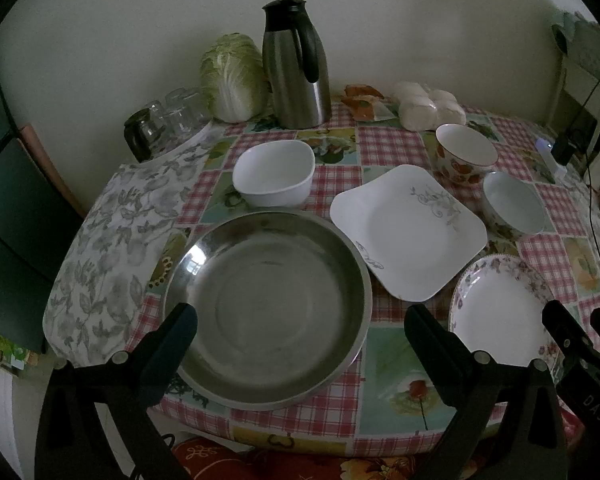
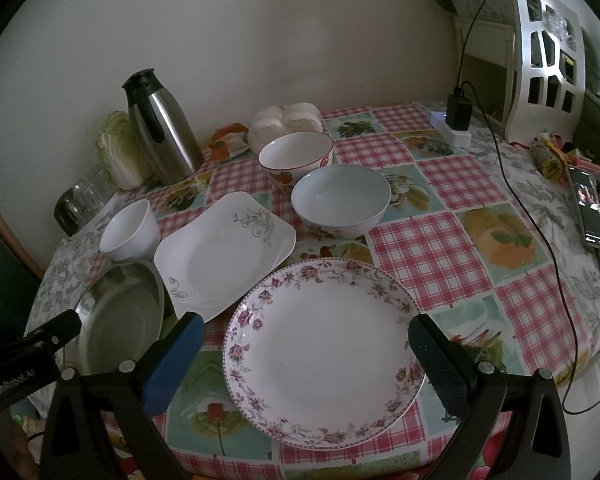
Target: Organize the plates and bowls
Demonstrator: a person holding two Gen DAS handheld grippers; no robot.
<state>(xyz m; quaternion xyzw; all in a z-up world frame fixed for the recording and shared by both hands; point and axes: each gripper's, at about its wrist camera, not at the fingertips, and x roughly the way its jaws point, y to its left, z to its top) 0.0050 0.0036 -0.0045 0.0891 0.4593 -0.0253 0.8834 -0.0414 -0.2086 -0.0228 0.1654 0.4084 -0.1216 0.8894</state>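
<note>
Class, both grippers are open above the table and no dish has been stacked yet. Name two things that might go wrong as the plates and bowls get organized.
1. The floral round plate lies flat near the table's front edge; the open right gripper may struggle to catch its thin rim and could push it off.
2. The red-flowered bowl and pale bowl sit very close together, so lifting one may knock the other.
</note>
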